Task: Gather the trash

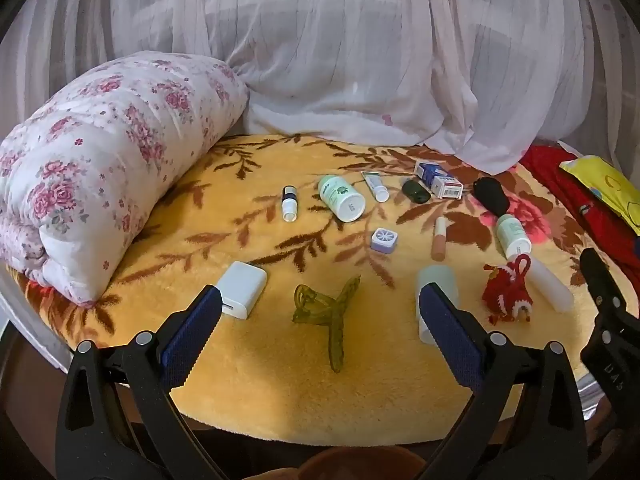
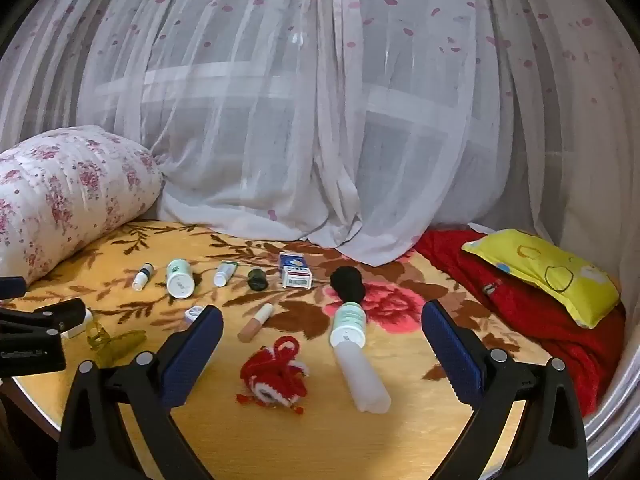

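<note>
Trash (image 1: pixel 343 203) loose on blanket (image 1: pixel 280 380)

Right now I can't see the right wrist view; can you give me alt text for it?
The open right gripper hovers, holding nothing, over a yellow floral blanket, with a red knitted ornament and a frosted white tube lying between its blue-padded fingers. Farther off lie small bottles, a blue and white box and a yellow pillow before sheer curtains.
</note>
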The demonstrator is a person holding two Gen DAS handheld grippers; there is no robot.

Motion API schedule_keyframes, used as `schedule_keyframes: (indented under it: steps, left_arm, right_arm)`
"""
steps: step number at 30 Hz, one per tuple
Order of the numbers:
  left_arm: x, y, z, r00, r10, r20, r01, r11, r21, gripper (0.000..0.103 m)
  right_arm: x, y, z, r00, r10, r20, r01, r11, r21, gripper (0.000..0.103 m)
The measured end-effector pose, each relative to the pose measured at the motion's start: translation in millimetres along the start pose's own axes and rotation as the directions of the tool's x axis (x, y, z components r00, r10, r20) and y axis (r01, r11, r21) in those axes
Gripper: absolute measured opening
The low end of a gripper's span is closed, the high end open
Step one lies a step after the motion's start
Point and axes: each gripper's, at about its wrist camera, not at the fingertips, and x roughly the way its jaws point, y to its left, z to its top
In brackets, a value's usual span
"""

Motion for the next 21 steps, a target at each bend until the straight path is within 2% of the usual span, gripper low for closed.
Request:
schedule_keyframes:
  steps: [7,21]
  left_arm:
    - [0.3,-0.1,-0.4,1.0,0.001,-0.002,-0.001,1.0,0.003,0.097]
    - [-1.1,0.3,-1.9,1.0,-0.002,-0.008,0.002,1.0,-0.004,0.097]
  right_arm:
    - [6.1,-11.2,0.0,1.0,0.004,0.0,-0.004,1.0,0.002,0.098]
    - [0.8,-9.7,-1.9,1.0,-0.007,-0.003,0.007,1.0,0.01,0.098]
